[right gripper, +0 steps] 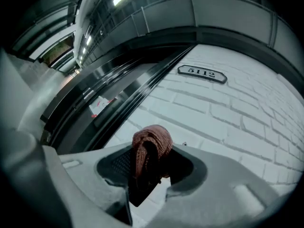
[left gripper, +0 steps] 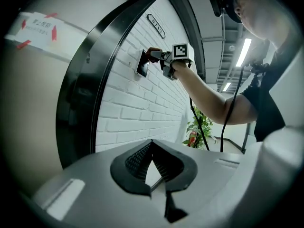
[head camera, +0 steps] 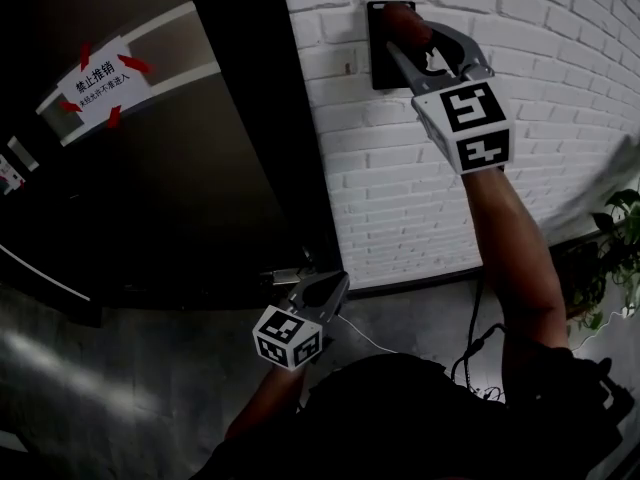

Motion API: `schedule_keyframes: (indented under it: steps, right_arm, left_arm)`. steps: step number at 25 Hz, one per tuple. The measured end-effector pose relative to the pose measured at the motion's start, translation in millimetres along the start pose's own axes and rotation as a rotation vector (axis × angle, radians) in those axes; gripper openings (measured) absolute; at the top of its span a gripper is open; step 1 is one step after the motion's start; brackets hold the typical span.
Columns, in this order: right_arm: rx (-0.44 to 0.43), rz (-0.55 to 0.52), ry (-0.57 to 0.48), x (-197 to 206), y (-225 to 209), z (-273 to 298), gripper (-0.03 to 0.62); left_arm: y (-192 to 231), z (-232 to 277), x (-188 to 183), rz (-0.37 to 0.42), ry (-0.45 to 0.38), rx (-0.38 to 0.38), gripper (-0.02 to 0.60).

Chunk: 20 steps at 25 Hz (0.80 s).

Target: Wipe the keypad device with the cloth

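The right gripper point(right gripper: 151, 177) has its jaws closed on a bunched reddish-brown cloth point(right gripper: 152, 146), which bulges out past the fingertips. Only the right gripper view shows this grip closely. It also shows a number plate point(right gripper: 202, 74) higher on the white brick wall point(right gripper: 247, 122).

The head view shows where the cloth point(head camera: 404, 18) is. It is pressed against the top of the keypad device point(head camera: 383, 66), a dark upright panel fixed to the brick wall point(head camera: 400, 188), with the right gripper point(head camera: 416, 46) raised at arm's length. The cloth and jaws cover the panel's upper right part, and its keys cannot be made out.

The left gripper view gives the side angle. The keypad device point(left gripper: 141, 64) stands slightly proud of the wall, and the right gripper point(left gripper: 158, 57) reaches it from the right.

The left gripper point(left gripper: 152, 144) has its jaws together at the tips with nothing between them. In the head view the left gripper point(head camera: 322, 290) hangs low, well apart from the panel, near the foot of the wall.

To the left of the brick wall stands a dark door point(head camera: 200, 168) bearing a paper notice point(head camera: 100, 76) taped at its corners in red. A potted plant point(head camera: 612, 253) sits at the right edge, and a cable point(head camera: 470, 348) trails down beside the person's right arm.
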State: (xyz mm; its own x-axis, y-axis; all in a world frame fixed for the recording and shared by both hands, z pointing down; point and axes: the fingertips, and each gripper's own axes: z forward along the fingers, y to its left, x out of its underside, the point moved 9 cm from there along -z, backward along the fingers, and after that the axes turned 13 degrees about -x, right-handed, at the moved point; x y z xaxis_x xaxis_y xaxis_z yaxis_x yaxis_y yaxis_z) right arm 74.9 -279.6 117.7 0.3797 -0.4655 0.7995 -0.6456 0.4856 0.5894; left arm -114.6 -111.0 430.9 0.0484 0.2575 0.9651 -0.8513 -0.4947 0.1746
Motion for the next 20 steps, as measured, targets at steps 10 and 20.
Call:
schedule_keyframes:
  steps: [10,20]
  right_arm:
    - [0.028,-0.042,0.021,-4,-13,25,0.156]
    - [0.014,-0.006,0.035,5,-11,26,0.156]
  left_arm:
    - [4,-6,3,-0.013,-0.005,-0.031,0.017]
    - [5,0,3,-0.021,0.002,-0.019,0.017]
